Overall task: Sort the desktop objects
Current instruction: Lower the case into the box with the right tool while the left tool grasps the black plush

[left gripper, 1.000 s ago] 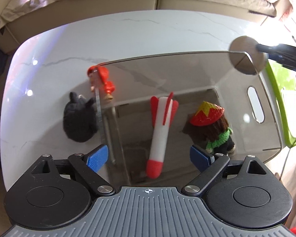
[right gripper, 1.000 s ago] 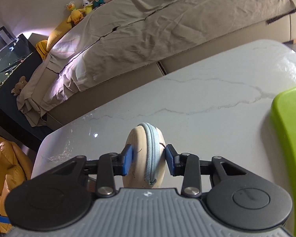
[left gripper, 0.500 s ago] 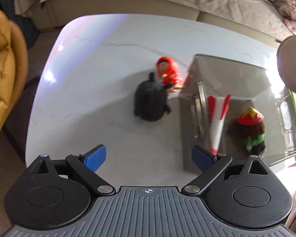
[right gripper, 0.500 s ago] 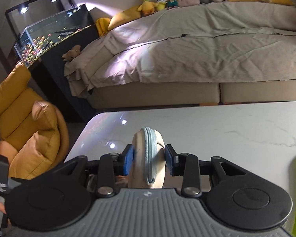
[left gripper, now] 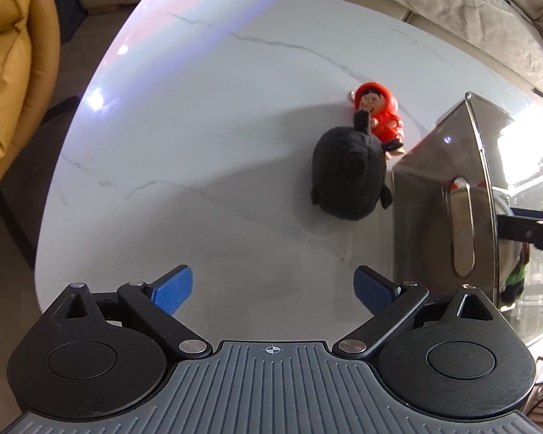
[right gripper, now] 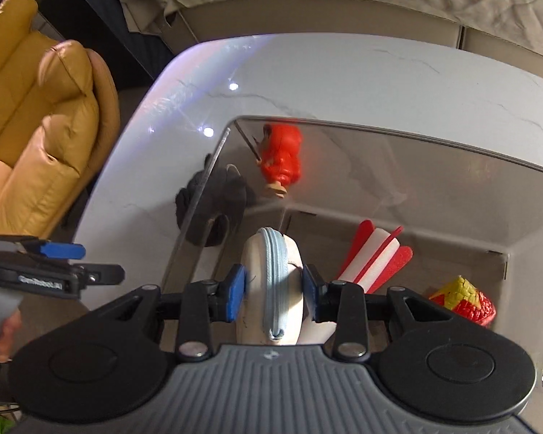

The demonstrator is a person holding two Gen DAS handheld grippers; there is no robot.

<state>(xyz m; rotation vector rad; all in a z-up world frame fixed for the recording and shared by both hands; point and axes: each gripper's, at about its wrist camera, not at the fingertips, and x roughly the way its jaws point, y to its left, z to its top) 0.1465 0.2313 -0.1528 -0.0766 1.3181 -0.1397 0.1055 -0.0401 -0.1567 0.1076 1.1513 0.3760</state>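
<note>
Beside the clear bin [left gripper: 438,166], black plush [left gripper: 347,177] touching red figurine [left gripper: 378,117]

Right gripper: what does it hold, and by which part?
The right gripper holds a round beige pouch by its two flat sides, zipper edge facing the camera. The left gripper is open and empty.

Left wrist view looks down on the table [left gripper: 199,144], bin [left gripper: 449,188] at right edge. Right wrist view looks down into that bin [right gripper: 398,188] at close range.
</note>
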